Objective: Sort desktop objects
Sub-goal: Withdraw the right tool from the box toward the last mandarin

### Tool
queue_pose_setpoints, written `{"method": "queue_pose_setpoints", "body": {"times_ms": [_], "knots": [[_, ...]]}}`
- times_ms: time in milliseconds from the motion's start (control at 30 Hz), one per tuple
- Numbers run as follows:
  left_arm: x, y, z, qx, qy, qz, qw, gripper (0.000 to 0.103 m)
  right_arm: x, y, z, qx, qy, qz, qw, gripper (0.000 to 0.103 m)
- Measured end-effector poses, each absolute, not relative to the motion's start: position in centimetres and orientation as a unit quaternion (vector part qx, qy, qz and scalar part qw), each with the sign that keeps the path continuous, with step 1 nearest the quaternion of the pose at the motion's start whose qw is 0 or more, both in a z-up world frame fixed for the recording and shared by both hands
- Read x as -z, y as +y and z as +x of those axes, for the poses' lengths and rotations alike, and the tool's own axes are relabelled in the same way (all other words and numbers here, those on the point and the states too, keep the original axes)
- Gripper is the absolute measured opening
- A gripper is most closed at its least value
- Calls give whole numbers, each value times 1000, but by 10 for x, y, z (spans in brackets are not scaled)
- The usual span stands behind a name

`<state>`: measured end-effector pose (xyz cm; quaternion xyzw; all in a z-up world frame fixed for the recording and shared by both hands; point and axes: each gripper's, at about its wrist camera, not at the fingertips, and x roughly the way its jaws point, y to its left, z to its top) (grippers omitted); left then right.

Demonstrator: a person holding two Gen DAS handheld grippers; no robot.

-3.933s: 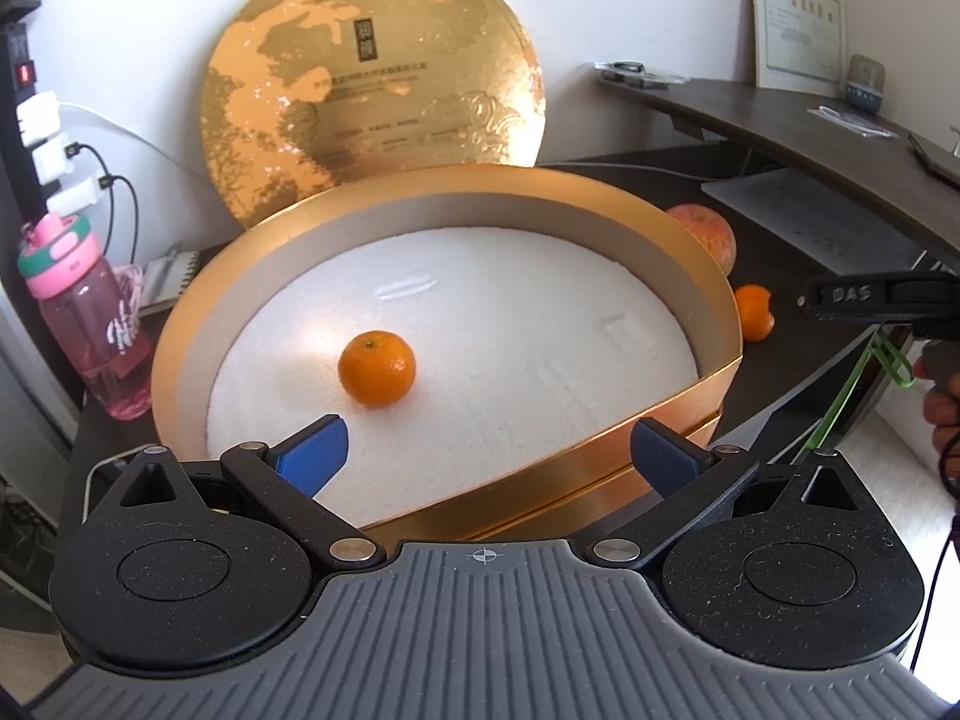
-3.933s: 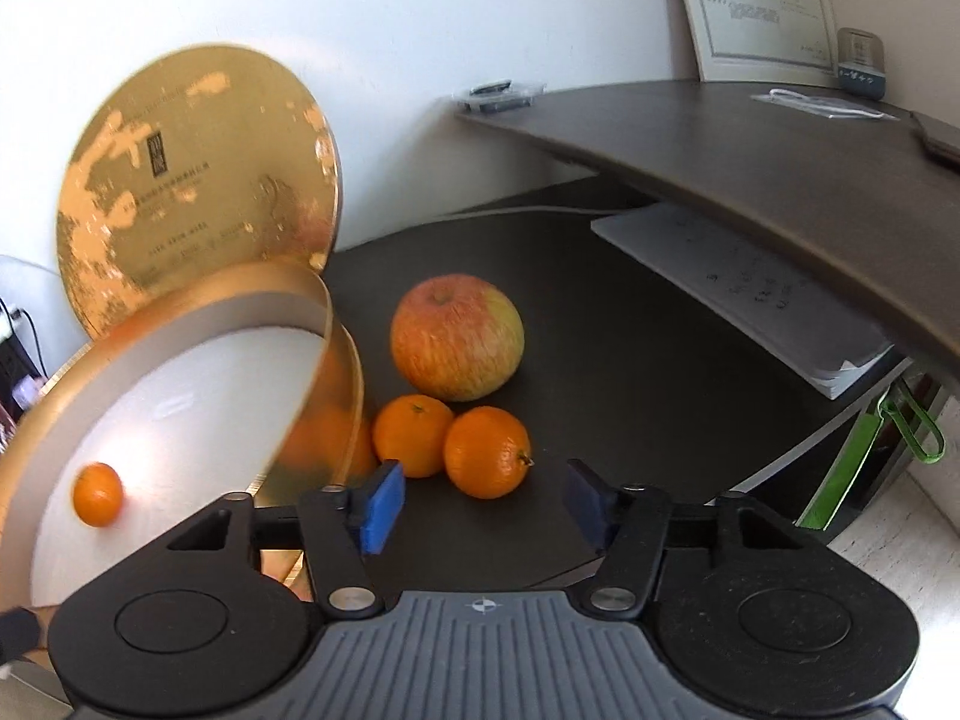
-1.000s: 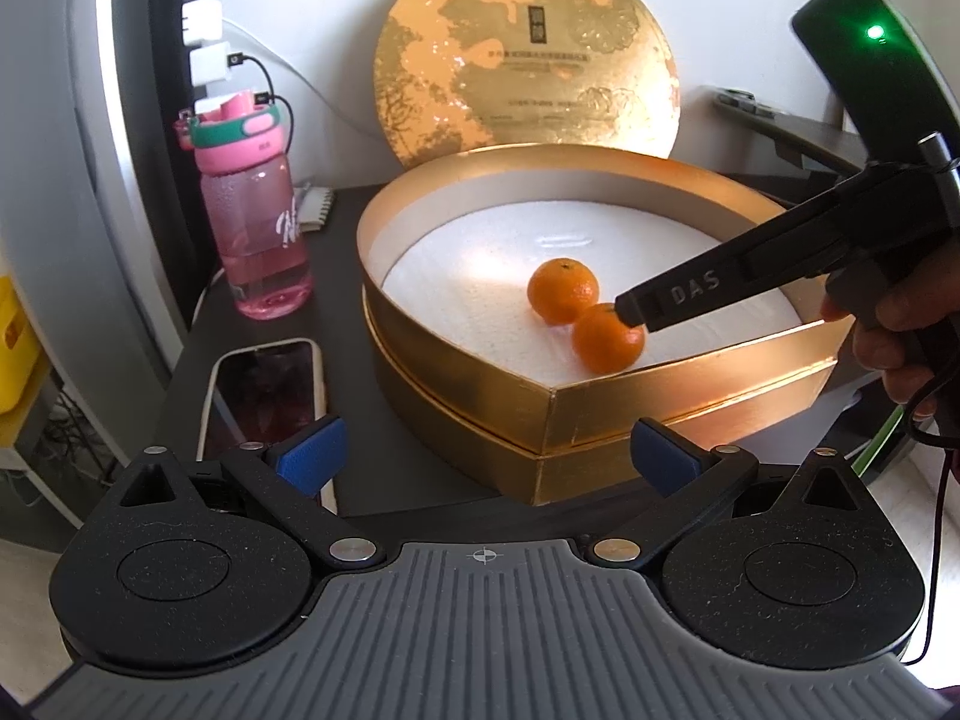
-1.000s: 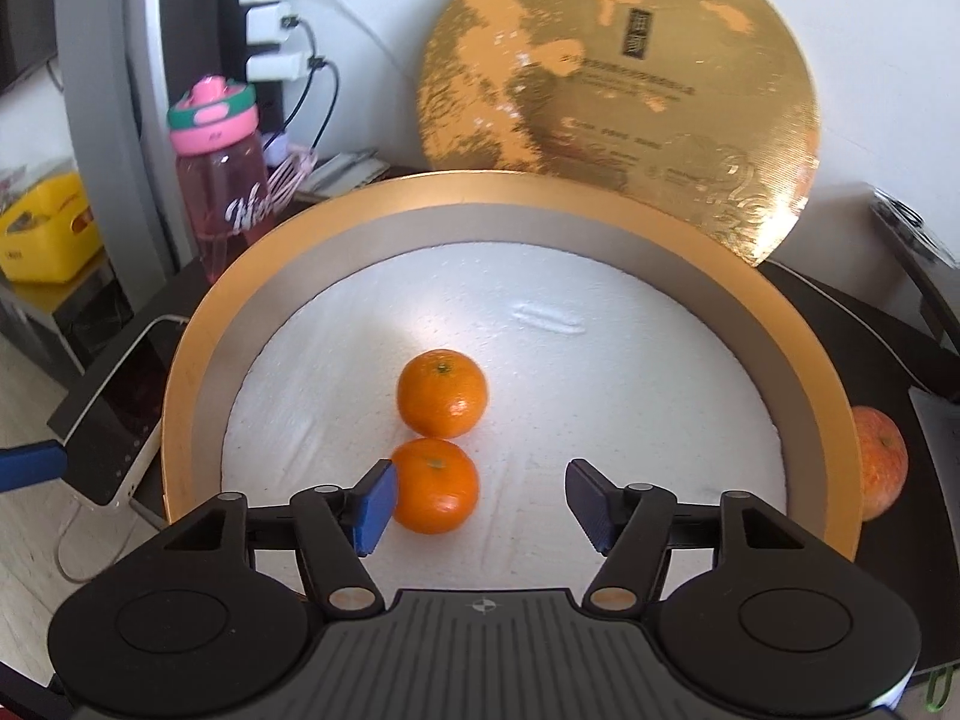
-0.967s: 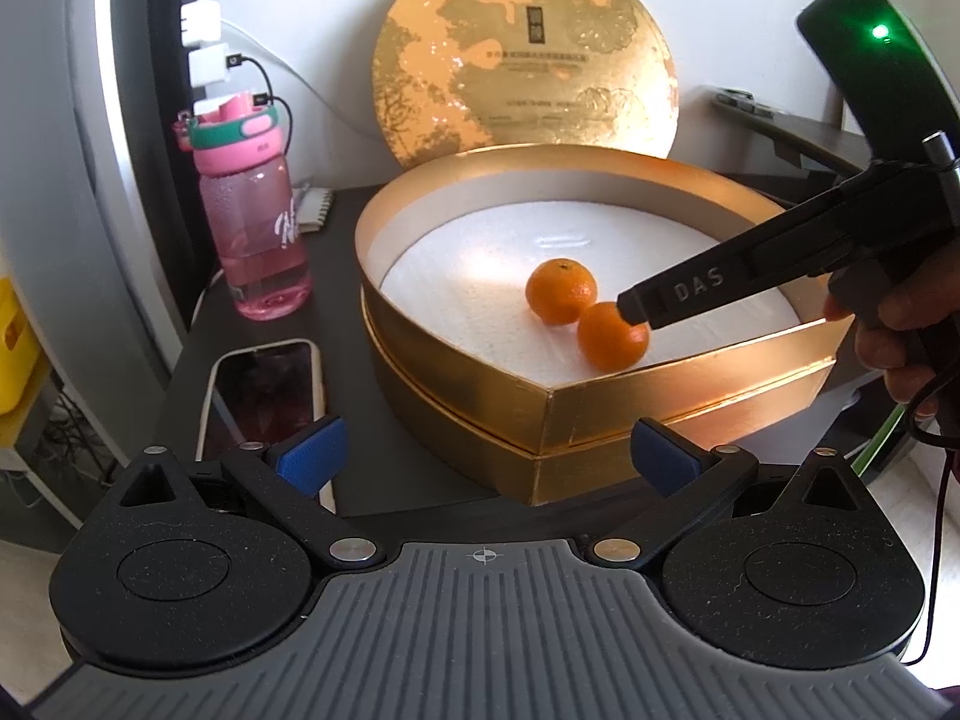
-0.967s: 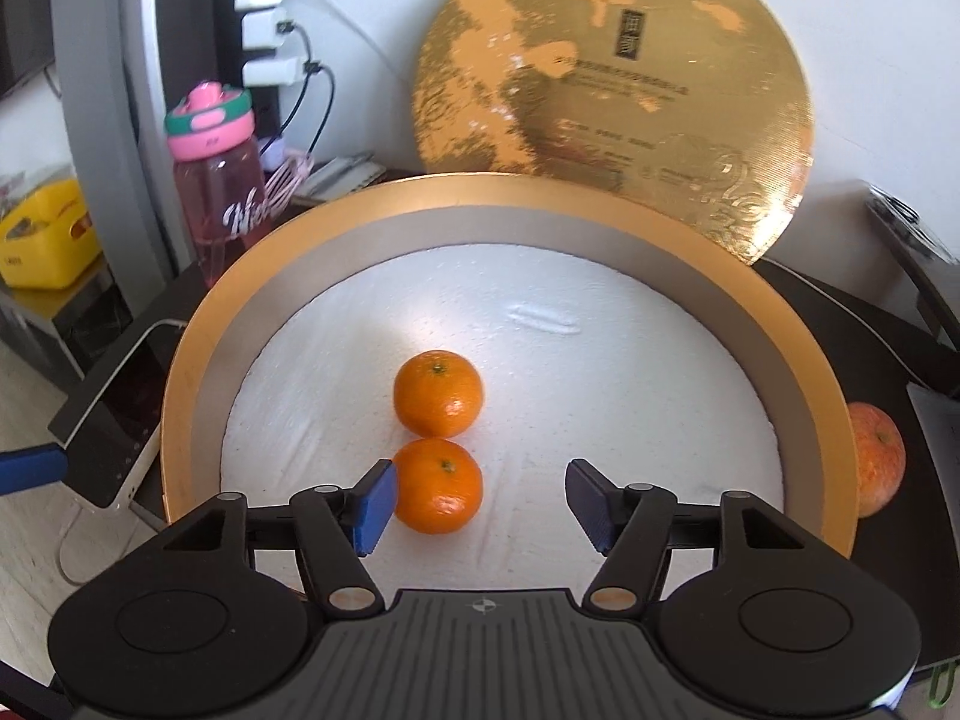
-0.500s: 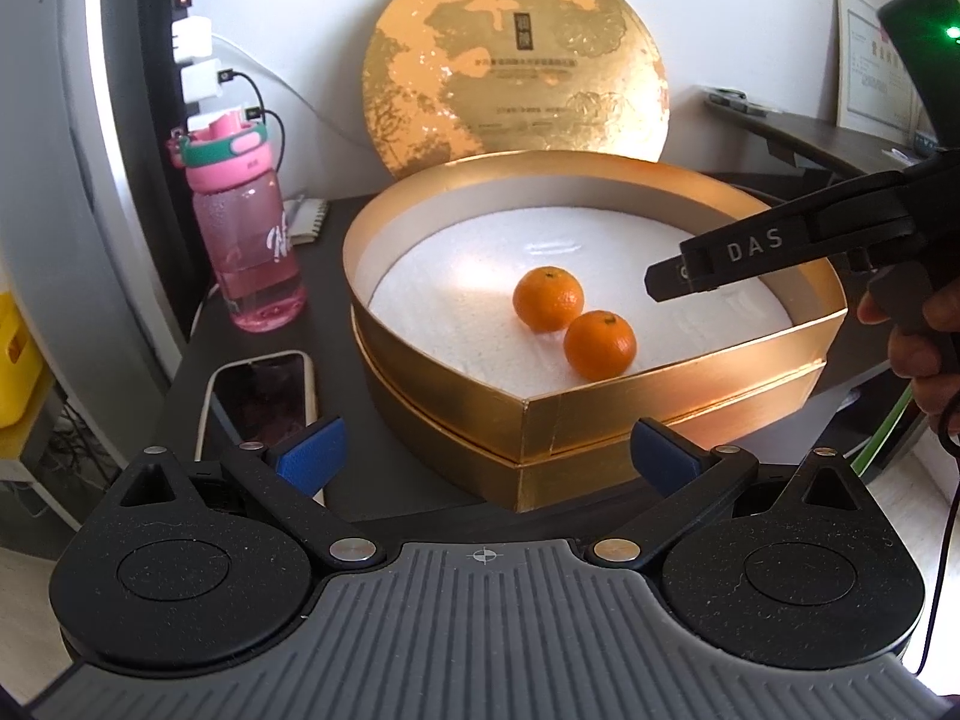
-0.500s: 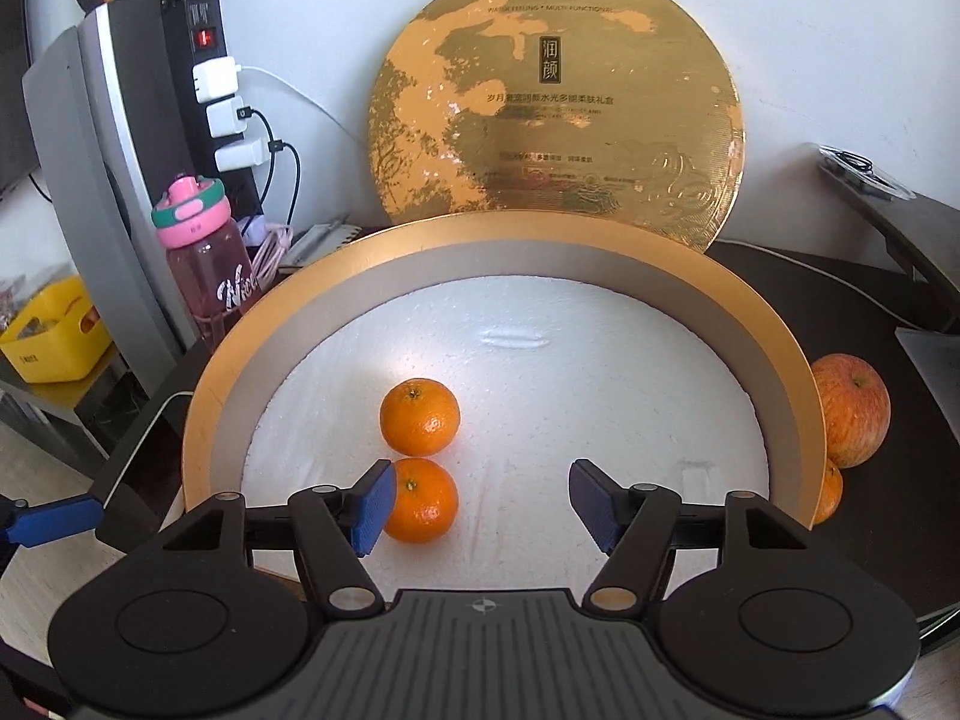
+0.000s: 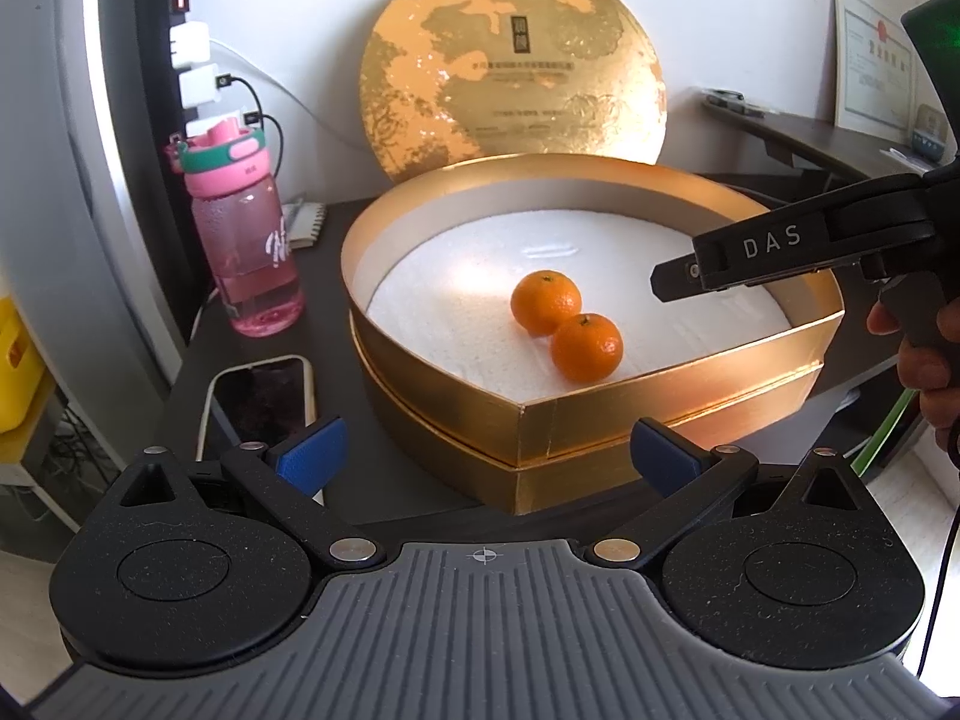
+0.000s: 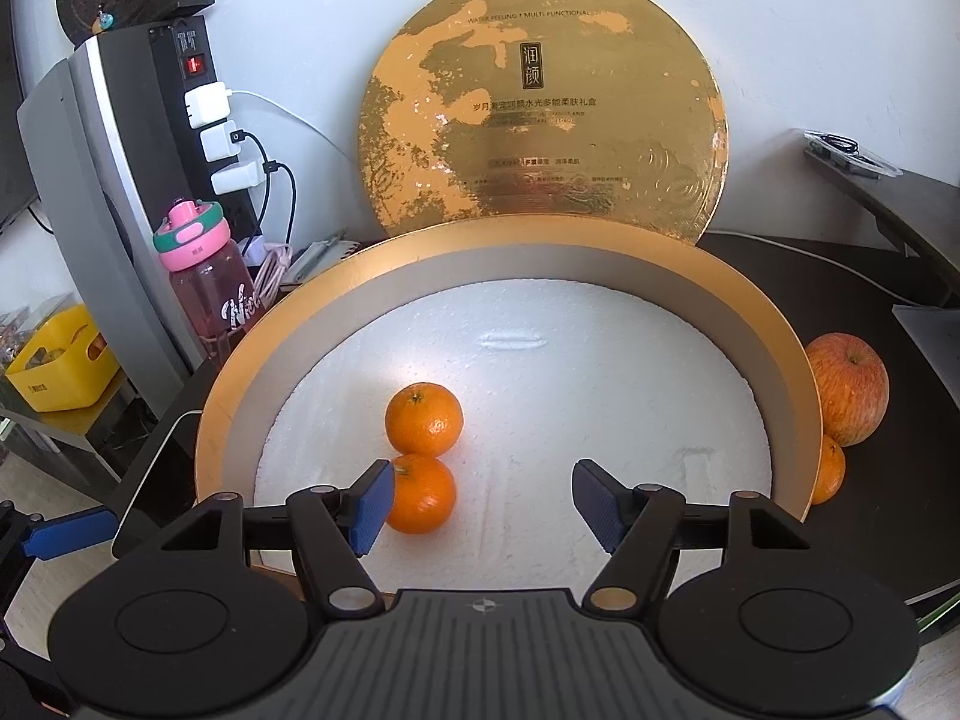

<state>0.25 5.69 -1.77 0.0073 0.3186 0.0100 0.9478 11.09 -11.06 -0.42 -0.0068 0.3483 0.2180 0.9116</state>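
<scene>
Two tangerines lie touching on the white foam inside the round gold box: a far tangerine and a near tangerine. My right gripper hangs open and empty above the box's near side, its left pad beside the near tangerine. Seen from the left wrist, the right gripper's black finger reaches over the box. My left gripper stands open and empty in front of the box. An apple and a third tangerine sit outside, right of the box.
The gold lid leans on the wall behind the box. A pink bottle and a phone are left of it. A power strip with plugs and a yellow bin stand farther left.
The right gripper has risen and pulled back from the box, leaving the second tangerine beside the first. The left gripper has backed off slightly; both stay open.
</scene>
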Motion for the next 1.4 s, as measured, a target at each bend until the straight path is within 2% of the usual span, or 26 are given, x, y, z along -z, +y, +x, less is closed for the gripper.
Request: {"method": "queue_pose_setpoints", "body": {"times_ms": [733, 1400], "knots": [[13, 50, 10, -4, 316, 5, 949, 103, -1, -159, 117, -167, 325, 52, 929, 68], [-4, 19, 27, 6, 300, 41, 953, 103, 13, -158, 130, -187, 283, 147, 929, 68]]}}
